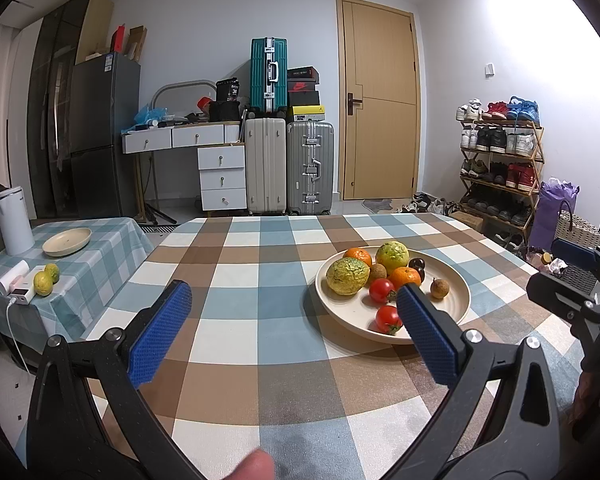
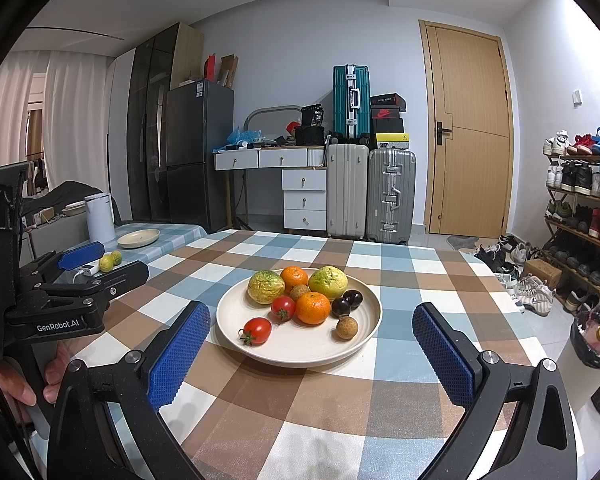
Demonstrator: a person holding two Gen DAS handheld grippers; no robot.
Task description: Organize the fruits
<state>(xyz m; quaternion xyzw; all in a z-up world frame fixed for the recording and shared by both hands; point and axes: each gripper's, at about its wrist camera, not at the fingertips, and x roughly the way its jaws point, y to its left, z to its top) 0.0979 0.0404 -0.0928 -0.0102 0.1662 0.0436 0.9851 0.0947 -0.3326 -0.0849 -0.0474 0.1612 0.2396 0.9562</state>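
Your checked surface point(image 2: 300, 400) runs out of frame at the near edge; the smaller side surface point(image 1: 100, 248) to its left is partly cut off by your left gripper point(image 1: 294, 304) in the right wrist view; on it sit an empty plate point(image 1: 67, 241) and two yellow-green fruits point(image 1: 46, 280), touching each other. The cream plate point(image 2: 364, 324) holds the rest: two large yellow-green fruits, two oranges point(image 2: 313, 308), two tomatoes point(image 2: 257, 331), two dark plums point(image 2: 346, 303), two brown longans point(image 2: 347, 327). In the left wrist view only one plum shows, and the right pad overlaps the plate's near rim. Your left jaws stand wide apart, holding nothing; your right gripper point(image 2: 311, 332) likewise, empty, with the plate framed between its pads.
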